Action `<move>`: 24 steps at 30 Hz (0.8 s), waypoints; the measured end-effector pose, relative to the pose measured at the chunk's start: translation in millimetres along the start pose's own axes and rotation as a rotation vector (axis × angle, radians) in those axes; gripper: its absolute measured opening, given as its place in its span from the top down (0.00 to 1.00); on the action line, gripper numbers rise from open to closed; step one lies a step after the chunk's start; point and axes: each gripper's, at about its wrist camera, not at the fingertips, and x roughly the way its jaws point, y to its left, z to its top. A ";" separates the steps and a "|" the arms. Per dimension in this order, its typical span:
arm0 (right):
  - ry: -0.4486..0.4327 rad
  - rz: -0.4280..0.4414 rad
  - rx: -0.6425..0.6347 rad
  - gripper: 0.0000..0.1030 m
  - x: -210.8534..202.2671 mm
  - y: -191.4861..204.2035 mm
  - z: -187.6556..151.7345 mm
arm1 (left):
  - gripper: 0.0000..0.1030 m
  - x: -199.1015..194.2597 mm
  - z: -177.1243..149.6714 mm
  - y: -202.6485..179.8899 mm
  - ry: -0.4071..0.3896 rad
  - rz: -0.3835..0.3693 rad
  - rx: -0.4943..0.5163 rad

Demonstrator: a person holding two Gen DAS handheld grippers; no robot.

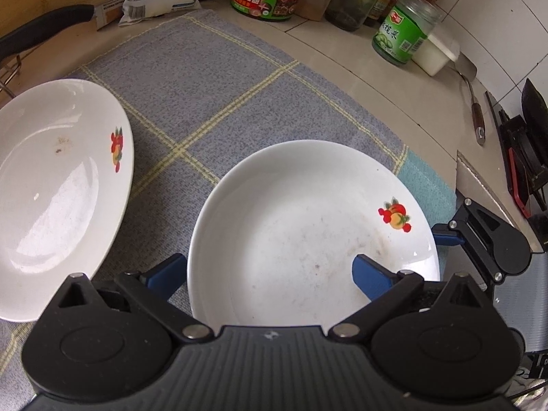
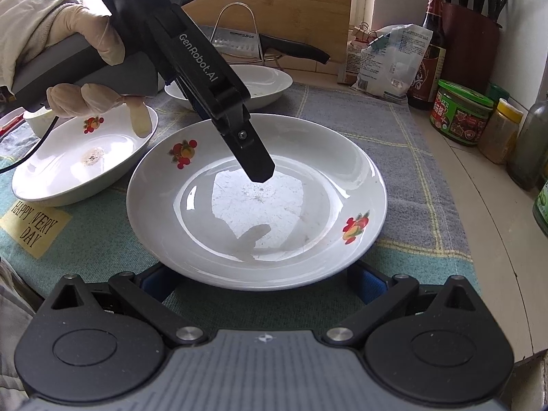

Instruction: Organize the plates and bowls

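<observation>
1. Three white plates sit on the checked cloth (image 2: 411,171) that covers the surface, seen from your right wrist camera: a middle plate (image 2: 342,157) at the centre of the frame, a left plate (image 2: 68,178) just beside it at mid left, and a far plate (image 2: 267,85) behind them at upper centre.
2. Two fruit decals show on the middle plate's rim and one on the left plate.
3. One small white vessel (image 2: 37,120) sits at the left edge, mostly hidden, so you cannot tell what it is.
4. Your left tongs (image 1: 265,263) are released and stand wide. One blue finger is outside the middle plate's rim and the other is over its inside, so the rim lies between them, unpinched.
5. Your right tongs (image 2: 260,284) are also spread wide, at the bottom of the frame. Both fingers are partly hidden under the middle plate's near rim, and nothing is clamped.
6. One gloved hand (image 2: 85,34) holds the left tool at upper left.
7. Two lidded jars stand at the right, one with a green lid (image 2: 460,113) and one with a yellow lid (image 2: 500,133).
</observation>
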 end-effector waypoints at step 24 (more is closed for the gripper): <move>0.037 0.058 -0.049 0.00 6.8 -5.6 12.7 | 0.18 0.1 11.8 0.7 0.046 -0.018 0.030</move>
